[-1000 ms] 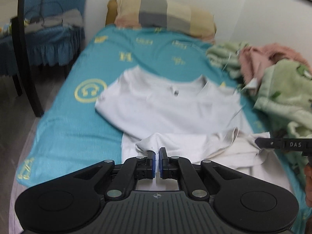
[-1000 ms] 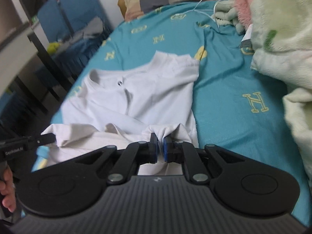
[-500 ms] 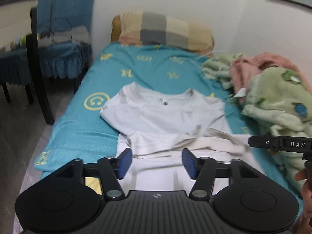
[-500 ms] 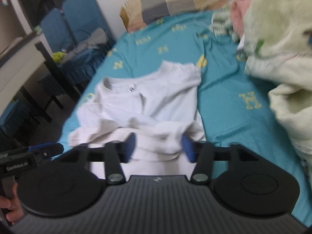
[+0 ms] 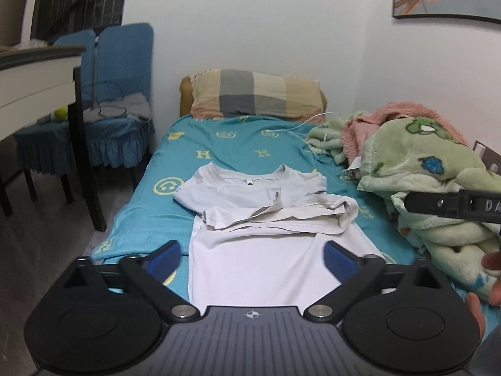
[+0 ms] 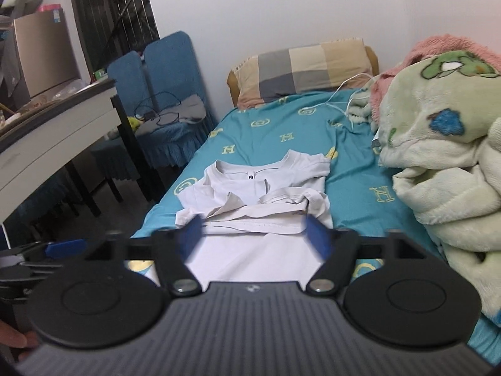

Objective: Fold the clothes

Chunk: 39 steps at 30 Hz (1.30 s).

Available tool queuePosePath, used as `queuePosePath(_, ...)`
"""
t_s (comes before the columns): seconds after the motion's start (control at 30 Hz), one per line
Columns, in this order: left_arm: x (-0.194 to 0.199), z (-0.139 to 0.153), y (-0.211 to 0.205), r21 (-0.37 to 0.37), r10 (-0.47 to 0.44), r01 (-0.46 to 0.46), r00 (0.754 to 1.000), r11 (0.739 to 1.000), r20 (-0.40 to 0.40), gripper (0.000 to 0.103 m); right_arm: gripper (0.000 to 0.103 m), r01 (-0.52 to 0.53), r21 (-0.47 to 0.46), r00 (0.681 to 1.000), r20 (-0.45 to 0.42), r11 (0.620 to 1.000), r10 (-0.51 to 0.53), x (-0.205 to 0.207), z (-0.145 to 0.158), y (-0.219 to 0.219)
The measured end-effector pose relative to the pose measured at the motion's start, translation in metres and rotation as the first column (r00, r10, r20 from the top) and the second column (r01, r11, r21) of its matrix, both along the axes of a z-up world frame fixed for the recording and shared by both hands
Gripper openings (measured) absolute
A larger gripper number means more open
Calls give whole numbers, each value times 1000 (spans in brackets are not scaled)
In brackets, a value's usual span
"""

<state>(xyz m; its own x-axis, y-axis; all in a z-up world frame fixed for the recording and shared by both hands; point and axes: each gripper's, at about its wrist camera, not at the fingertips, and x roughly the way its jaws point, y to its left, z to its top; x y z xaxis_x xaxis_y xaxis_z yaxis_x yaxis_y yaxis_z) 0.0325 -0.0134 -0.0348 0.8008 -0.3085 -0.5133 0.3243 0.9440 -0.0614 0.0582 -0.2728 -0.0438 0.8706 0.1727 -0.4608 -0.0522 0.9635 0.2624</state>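
A white T-shirt (image 5: 256, 219) (image 6: 256, 200) lies flat on the teal bed sheet (image 5: 231, 144) (image 6: 281, 131), collar toward the pillow. Its hem is folded up into a rumpled band across the middle. My left gripper (image 5: 252, 258) hovers open above the shirt's near part, its blue pads spread wide and holding nothing. My right gripper (image 6: 255, 235) is open too, held back over the near edge of the shirt, empty. The right gripper's black finger (image 5: 451, 203) shows at the right of the left wrist view.
A heap of green and pink blankets (image 5: 438, 169) (image 6: 438, 131) fills the bed's right side. A checked pillow (image 5: 256, 94) sits at the head. A white cable (image 5: 300, 125) trails on the sheet. Blue chairs (image 5: 119, 94) and a desk (image 6: 47, 131) stand to the left.
Both grippers were shut on the shirt's hem one second ago. They have let it go, opened wide and pulled back and up from the bed; the hem lies folded across the shirt.
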Motion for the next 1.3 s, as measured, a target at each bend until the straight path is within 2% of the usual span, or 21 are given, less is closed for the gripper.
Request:
queuePosePath(0.27,23,-22,-15,61,15,-13,999,998,-41,103,89,19,-17,1000,-18,1000,-19,8,-12,-2)
queuePosePath(0.57,34,-31,-7,-2,46,-46,992,999,-116,103,89,30,-51,999,-11,998,-31,6,-14,0)
queuePosePath(0.83,43,-40,2,-57,63,-77,975,995,-213,103,89,42,-53,999,-28,998,-43,5,-15,-1)
queuePosePath(0.93,48,-45,6,-89,73,-100,960,991,-269,103,89,49,-44,998,-41,998,-51,7,-17,-4)
queuePosePath(1.2,61,-61,25,-223,75,-189,896,956,-439,103,89,51,-25,996,-71,998,-53,9,-22,-6)
queuePosePath(1.3,63,-67,29,-221,91,-222,872,950,-482,102,89,49,-23,995,-81,999,-50,10,-23,-5)
